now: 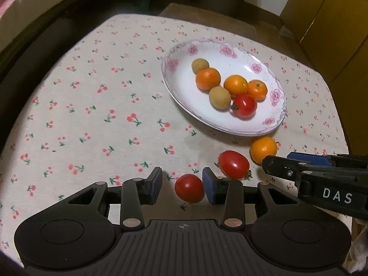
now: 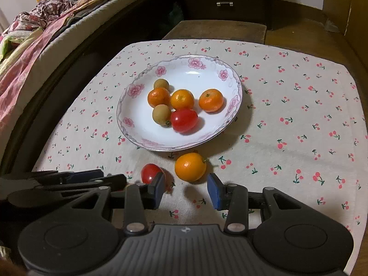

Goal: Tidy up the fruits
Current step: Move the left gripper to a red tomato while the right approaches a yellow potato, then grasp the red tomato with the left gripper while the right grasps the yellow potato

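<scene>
Rumpled bedding (image 2: 34,30), dark drawer cabinet (image 2: 224,4)

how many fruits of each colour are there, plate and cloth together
Orange: 4, three on the plate, one orange fruit on the cloth
Red: 3, one on the plate, two tomatoes on the cloth
Tan-brown: 2, both on the plate
Total: 9

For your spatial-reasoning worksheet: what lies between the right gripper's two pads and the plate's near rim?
In the right wrist view, one orange sits on the tablecloth between the right gripper and the plate.
</scene>
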### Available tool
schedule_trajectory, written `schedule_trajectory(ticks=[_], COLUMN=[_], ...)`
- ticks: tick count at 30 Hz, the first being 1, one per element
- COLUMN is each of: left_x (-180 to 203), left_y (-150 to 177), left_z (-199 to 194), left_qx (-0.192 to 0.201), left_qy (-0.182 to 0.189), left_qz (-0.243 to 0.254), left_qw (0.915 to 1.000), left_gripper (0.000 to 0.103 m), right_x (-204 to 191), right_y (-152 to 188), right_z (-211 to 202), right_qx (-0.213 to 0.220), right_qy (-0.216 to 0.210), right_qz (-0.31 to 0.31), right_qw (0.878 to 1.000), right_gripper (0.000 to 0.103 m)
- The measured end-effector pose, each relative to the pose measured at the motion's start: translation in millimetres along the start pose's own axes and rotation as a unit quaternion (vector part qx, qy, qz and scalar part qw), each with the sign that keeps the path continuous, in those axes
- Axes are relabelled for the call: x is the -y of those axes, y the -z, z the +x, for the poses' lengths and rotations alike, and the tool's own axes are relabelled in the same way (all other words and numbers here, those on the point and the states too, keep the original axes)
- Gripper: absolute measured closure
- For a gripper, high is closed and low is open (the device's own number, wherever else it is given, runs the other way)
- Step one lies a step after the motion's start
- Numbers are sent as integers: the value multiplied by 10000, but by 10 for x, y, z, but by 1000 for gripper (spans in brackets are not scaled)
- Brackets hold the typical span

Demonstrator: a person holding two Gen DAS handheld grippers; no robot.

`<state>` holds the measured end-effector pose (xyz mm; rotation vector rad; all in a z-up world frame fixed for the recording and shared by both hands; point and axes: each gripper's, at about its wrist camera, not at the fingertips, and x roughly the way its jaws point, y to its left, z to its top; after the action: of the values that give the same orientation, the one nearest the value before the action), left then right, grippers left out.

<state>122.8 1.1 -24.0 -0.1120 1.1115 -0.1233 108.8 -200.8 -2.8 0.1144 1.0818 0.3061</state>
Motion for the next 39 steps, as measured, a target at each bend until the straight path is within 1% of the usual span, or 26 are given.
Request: schedule_trajectory(ticks=[1, 3, 7, 11, 14, 23, 27, 30, 32, 39], left_x=[10, 33, 15, 39, 47, -15, -86, -163, -208, -309], left_y=[9, 13, 2, 17, 29, 34, 39, 55, 63, 61], left_z=[37, 47, 55, 33, 20, -43, -108, -131, -134, -178], left_qx=[-63, -23, -34, -42, -41, -12, 32, 28, 23, 52], left_qy=[9, -46, 0, 13, 17, 29, 28, -9, -28, 1], left_qz=[-8, 55, 16, 112, 154, 129, 94, 38, 13, -43], left_qw=[10000, 10000, 10000, 9999, 9999, 9999, 9999, 10000, 10000, 10000], left_gripper=[57, 57, 58, 62, 67, 68, 68, 68, 68, 68], right_x=[0, 6, 17, -12, -40, -128, -214, -244, -281, -351], right_y=[3, 10, 10, 12, 22, 54, 79, 93, 107, 102], right_z=[5, 9, 19, 30, 28, 77, 119, 157, 189, 201], right_qx=[-10, -21, -35, -47, -57, -156, -225, -307, -354, -312], right_qy=[-2, 0, -1, -12, -25, -21, -84, -231, -229, -242], right_qz=[-5, -7, 14, -25, -71, -191, -280, -213, -251, -264], right_qw=[10000, 10000, 10000, 10000, 10000, 9997, 9993, 9990, 9988, 9989], right_gripper=[62, 62, 62, 62, 62, 62, 62, 61, 61, 61])
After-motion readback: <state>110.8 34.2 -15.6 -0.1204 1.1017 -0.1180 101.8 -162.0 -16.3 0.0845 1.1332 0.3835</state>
